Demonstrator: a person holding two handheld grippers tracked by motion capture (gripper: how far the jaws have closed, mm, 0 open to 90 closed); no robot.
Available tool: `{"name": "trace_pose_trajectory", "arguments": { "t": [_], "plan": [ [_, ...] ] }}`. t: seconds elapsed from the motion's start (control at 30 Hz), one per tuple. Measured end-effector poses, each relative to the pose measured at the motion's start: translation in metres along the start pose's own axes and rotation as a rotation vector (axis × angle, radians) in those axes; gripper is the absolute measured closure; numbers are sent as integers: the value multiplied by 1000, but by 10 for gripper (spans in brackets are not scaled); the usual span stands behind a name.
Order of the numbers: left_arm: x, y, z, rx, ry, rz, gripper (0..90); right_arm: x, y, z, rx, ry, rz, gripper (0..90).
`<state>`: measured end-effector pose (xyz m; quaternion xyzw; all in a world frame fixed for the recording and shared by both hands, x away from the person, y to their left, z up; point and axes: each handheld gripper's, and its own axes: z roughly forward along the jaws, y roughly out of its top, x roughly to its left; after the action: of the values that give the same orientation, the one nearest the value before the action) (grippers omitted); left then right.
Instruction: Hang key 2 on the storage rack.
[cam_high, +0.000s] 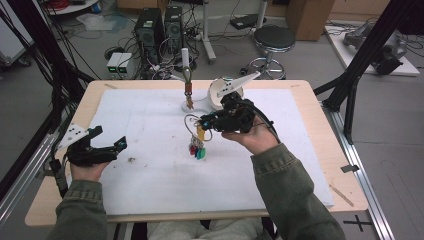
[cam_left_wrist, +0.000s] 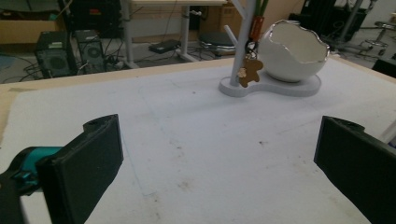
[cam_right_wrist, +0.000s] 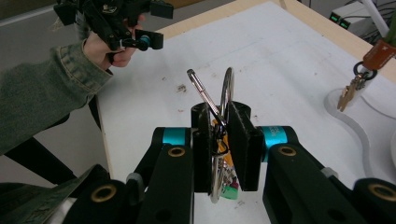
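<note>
Keyring (cam_right_wrist: 227, 88) clamped between closed jaws of right gripper (cam_right_wrist: 223, 128) — ring sticks up past fingertips, coloured tags (cam_high: 197, 150) hung below, held above white mat (cam_high: 150, 170). Left gripper (cam_high: 107, 140) held wide open, nothing gripped — well apart, near mat's left edge.

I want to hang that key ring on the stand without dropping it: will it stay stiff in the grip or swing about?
The metal ring looks rigid, pinched by the right hand-held gripper, so it should hold. The coloured tags dangle below the ring and will probably swing. Bare metal may slip or twist between the pads.
</note>
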<state>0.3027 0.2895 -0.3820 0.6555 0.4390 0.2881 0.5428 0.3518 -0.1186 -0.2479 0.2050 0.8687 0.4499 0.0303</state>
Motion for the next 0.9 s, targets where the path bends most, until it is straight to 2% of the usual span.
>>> {"name": "trace_pose_trajectory", "arguments": {
  "t": [0.2,0.3,0.63,0.7,0.9],
  "plan": [
    [-12,12,0,-36,-85,-16,18,5,2,5,-3,13,-20,796],
    [-22,20,2,-45,-134,1,18,7,3,7,-7,24,-26,796],
    [-52,37,11,-25,-275,74,23,20,9,15,2,66,-58,797],
    [-57,41,11,-33,-319,78,45,24,10,16,7,72,-64,796],
    [-73,52,15,-23,-411,106,59,33,14,17,4,94,-93,796]
  ]
}}
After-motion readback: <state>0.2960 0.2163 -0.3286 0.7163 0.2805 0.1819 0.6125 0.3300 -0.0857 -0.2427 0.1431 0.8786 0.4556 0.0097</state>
